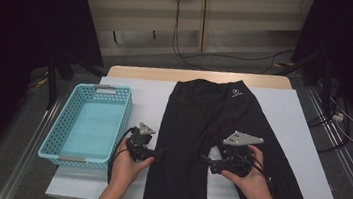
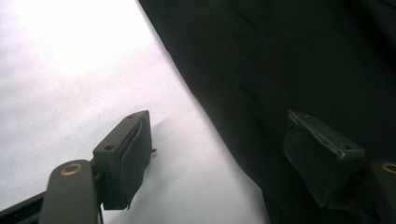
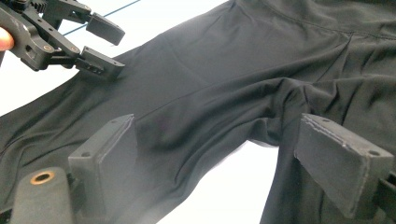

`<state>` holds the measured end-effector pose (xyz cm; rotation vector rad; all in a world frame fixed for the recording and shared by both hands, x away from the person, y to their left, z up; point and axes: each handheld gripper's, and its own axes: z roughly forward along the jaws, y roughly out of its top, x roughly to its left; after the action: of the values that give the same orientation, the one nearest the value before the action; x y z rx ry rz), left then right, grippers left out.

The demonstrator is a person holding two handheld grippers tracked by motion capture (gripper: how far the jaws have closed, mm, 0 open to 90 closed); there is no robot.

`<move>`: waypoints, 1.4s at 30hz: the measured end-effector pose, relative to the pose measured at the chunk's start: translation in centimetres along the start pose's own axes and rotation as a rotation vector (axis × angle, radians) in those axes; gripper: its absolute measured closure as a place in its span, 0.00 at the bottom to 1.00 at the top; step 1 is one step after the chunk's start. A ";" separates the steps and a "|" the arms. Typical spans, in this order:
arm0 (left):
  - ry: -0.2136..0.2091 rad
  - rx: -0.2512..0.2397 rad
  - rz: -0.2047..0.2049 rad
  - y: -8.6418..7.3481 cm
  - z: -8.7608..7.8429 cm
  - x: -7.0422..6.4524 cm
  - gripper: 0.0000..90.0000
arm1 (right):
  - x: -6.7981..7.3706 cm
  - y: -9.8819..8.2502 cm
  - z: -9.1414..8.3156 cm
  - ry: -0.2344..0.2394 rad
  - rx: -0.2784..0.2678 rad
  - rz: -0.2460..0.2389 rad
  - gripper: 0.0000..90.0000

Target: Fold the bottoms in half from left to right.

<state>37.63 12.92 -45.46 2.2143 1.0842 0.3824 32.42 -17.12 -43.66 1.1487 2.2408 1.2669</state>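
A pair of black shorts [image 1: 203, 112] lies flat on the white table cover [image 1: 288, 117], waistband at the far side and legs toward me. My left gripper [image 1: 157, 152] is at the outer edge of the left leg. In the left gripper view its jaws [image 2: 215, 116] stand apart, one pad over the white cover and the other over the black fabric [image 2: 280, 56], and nothing is pinched. My right gripper [image 1: 205, 159] hangs low over the inner side of the legs, by the crotch. Its jaws [image 3: 215, 121] stand wide and open above the shorts [image 3: 224, 60]. The left gripper [image 3: 103, 46] also appears in the right gripper view's top left corner.
An empty teal plastic basket [image 1: 70, 112] stands on the table's left side, close to my left hand. The table's wooden far edge [image 1: 197, 75] borders a floor with cables. Dark stands flank the table on both sides.
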 end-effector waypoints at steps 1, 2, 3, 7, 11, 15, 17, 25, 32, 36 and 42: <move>-0.001 -0.003 -0.010 0.0 0.0 -0.1 0.30 | 0.0 0.0 0.0 0.000 0.003 0.002 0.14; 0.005 -0.010 -0.017 -0.1 0.0 -0.3 0.33 | 0.0 0.0 0.1 0.002 0.004 0.001 0.14; 0.006 -0.021 -0.014 -0.1 0.0 -0.6 0.36 | 0.0 -0.1 0.1 0.006 0.007 0.006 0.15; -0.005 -0.030 -0.014 -0.2 -0.2 -1.4 0.54 | 0.1 -0.1 0.0 0.012 0.005 0.013 0.16; -0.017 -0.027 -0.034 0.0 -0.2 -1.7 0.68 | 0.2 0.0 0.0 0.010 -0.001 0.005 0.16; -0.037 -0.017 -0.050 0.1 -0.2 -1.9 0.83 | 0.3 0.0 0.3 0.011 0.007 0.000 0.16; -0.052 -0.018 -0.065 0.2 -0.1 -1.9 0.89 | 0.2 -0.1 0.5 0.013 0.013 0.006 0.16; -0.103 -0.034 -0.107 0.6 -0.2 -2.2 0.98 | -0.1 -0.2 0.1 -0.001 0.005 0.013 0.16; -0.155 -0.057 -0.129 1.0 -0.6 -2.6 0.99 | -0.4 -0.3 -0.3 -0.017 -0.005 0.024 0.16; -0.169 -0.070 -0.142 1.2 -0.7 -2.5 0.99 | -0.7 -0.5 -0.4 -0.031 0.001 0.039 0.16; -0.216 -0.097 -0.147 1.4 -1.1 -2.8 0.99 | -1.1 -0.4 -0.6 -0.049 -0.012 0.049 0.16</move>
<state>36.18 10.54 -43.70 2.0228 1.0781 0.1263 32.54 -18.38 -43.75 1.2233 2.1800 1.2556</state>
